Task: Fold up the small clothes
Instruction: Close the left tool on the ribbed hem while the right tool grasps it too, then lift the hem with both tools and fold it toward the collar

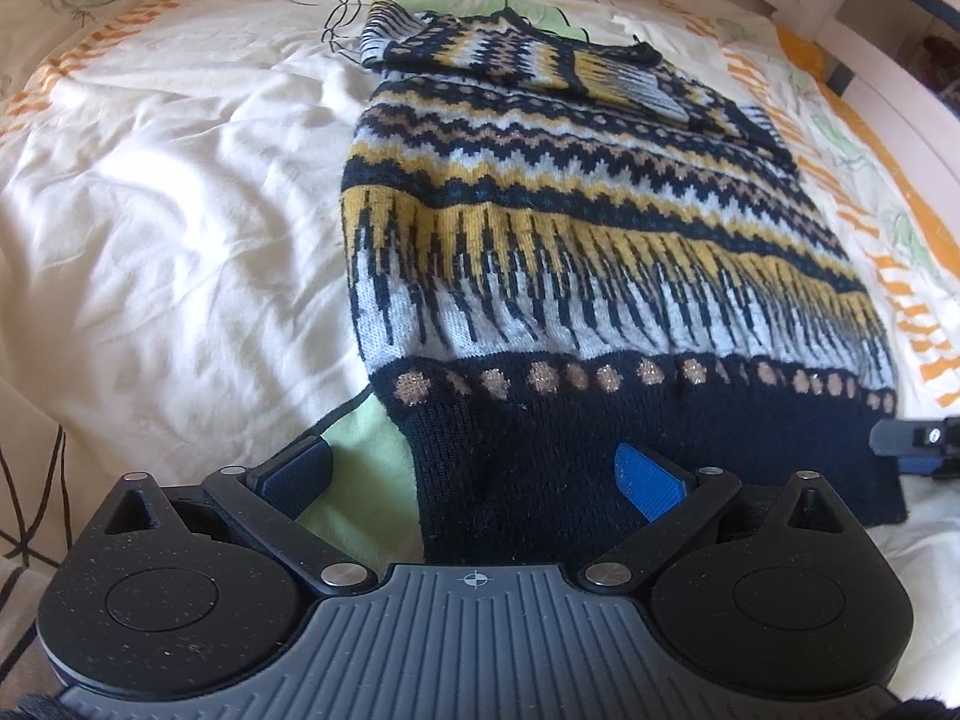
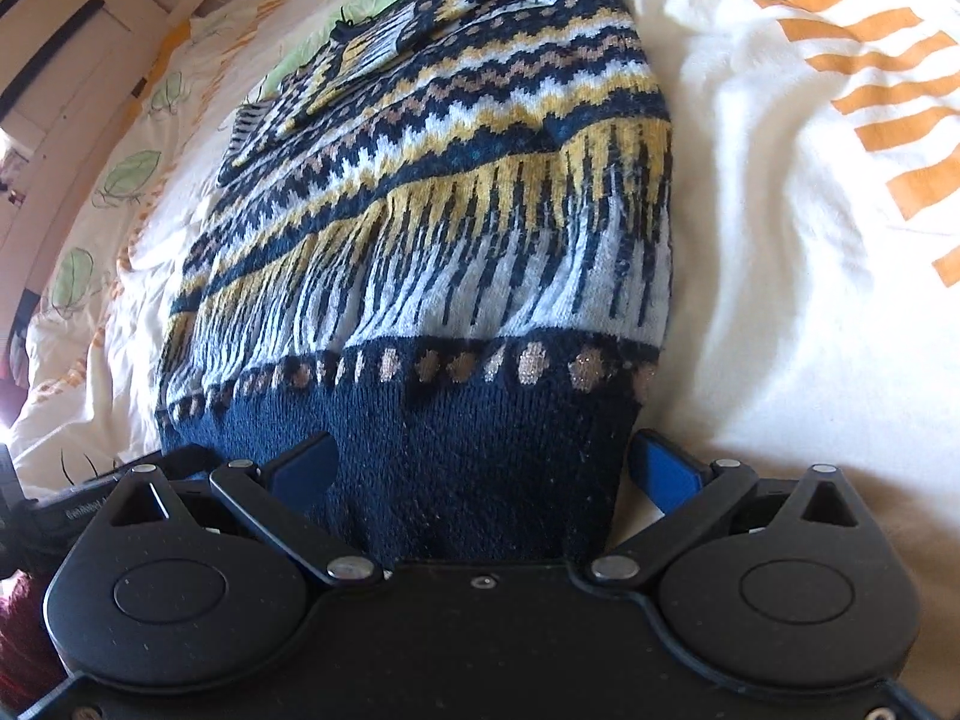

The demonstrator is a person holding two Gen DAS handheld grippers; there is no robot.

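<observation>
A knitted sweater (image 1: 570,228) in navy, yellow and white patterns lies flat on the bed, sleeves folded in near the far collar end. My left gripper (image 1: 474,474) is open, its blue pads (image 1: 648,483) straddling the left corner of the navy hem. My right gripper (image 2: 486,468) is open too, its blue pads (image 2: 666,474) either side of the hem's right corner, with the sweater (image 2: 450,192) stretching away from it. The other gripper's tip shows at the right edge of the left wrist view (image 1: 918,438).
The bed cover (image 1: 168,192) is white with orange stripes and green leaf prints, wrinkled on both sides of the sweater. A white bed frame or wall (image 1: 888,60) runs along the far right; pale cupboard doors (image 2: 72,30) stand at the left.
</observation>
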